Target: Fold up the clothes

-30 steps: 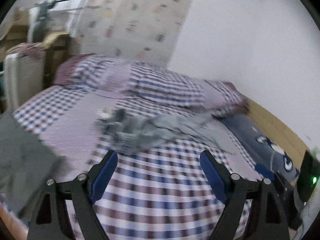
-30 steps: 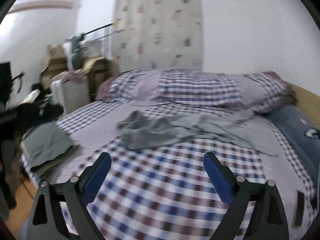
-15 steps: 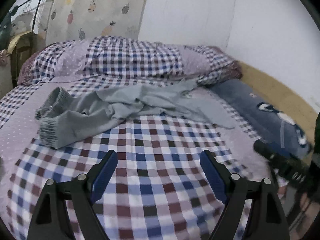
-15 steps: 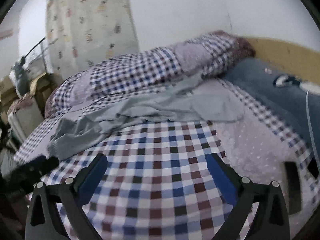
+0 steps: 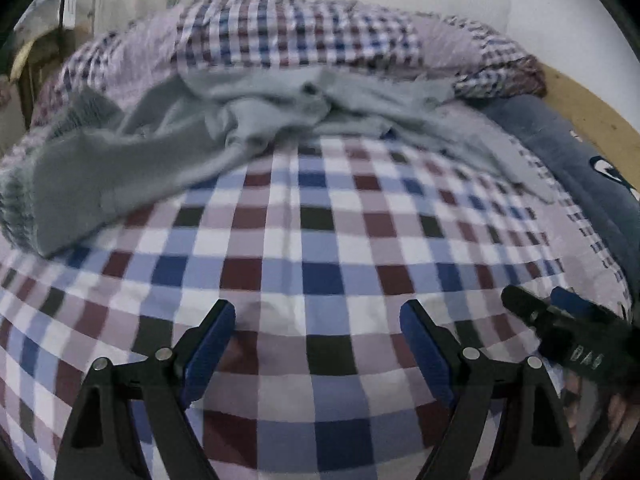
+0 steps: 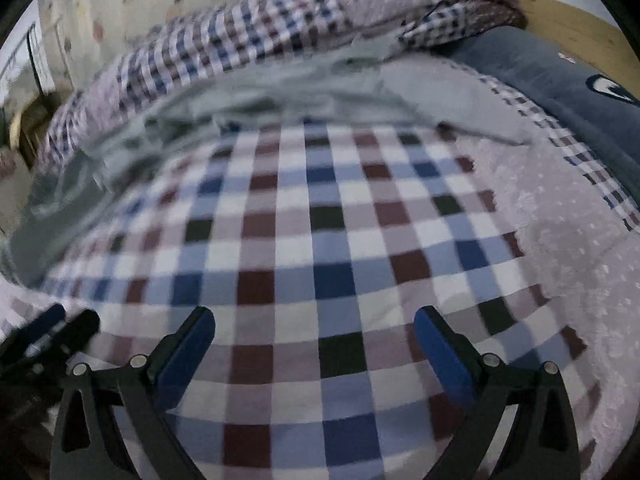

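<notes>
Garment: grey garment (image 5: 192, 136) lies crumpled, unfolded, across upper left of frame on checked bedcover (image 5: 320, 248); no fold is seen
Left gripper (image 5: 316, 332): jaws spread apart, nothing held; low centre
Right gripper (image 6: 314, 338): spread apart, empty
Progress: judged barely begun; grasping, flattening and folding remain

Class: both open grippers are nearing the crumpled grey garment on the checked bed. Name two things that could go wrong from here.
1. The crumpled grey knit garment lies bunched with overlapping layers, so the left gripper may pinch several layers at once.
2. The garment lies directly on the checked bedspread, so the right gripper, jaws open, might catch the bedspread too.
</notes>
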Available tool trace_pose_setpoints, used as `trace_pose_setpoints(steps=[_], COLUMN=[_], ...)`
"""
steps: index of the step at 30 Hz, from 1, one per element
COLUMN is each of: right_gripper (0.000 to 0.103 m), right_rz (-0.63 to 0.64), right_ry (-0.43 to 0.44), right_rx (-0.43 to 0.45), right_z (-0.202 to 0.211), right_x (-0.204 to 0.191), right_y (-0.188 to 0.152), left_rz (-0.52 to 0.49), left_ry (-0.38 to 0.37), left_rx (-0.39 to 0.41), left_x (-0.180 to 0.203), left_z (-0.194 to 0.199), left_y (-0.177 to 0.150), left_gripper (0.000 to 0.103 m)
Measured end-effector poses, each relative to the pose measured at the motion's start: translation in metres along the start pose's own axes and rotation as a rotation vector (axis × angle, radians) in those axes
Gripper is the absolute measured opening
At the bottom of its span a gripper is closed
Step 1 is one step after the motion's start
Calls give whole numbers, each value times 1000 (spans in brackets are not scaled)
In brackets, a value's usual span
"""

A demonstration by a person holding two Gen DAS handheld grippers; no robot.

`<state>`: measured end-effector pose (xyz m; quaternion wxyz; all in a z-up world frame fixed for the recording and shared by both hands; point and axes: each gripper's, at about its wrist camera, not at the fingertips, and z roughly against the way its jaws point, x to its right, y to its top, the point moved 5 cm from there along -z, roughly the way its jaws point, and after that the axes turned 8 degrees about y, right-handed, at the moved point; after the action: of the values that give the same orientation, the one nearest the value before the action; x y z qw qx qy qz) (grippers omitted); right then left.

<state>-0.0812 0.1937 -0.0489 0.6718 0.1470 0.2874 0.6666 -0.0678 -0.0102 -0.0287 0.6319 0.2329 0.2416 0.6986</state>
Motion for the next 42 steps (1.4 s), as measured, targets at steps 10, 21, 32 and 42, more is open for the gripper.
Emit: trace_pose_setpoints(steps=[10, 21, 32, 42], right_gripper=[103, 103, 103, 103], right_rz=[30, 17, 16, 15], right_ry=[-46, -37, -38, -39], right_rx=[-29, -34, -35, -35], right_z=[-9, -9, -8, -9], right_x=[0, -1, 0, -1], right_y=[-8, -9, -9, -9], left_rz=[-99, -97, -96, -95], left_ry=[106, 103, 111, 110], left_rx=[-25, -42, -46, -47], left_x=[14, 12, 15, 14], left_z=[-13, -14, -14, -14], left_y=[-10, -11, -11, -11], left_gripper=[102, 102, 103, 103])
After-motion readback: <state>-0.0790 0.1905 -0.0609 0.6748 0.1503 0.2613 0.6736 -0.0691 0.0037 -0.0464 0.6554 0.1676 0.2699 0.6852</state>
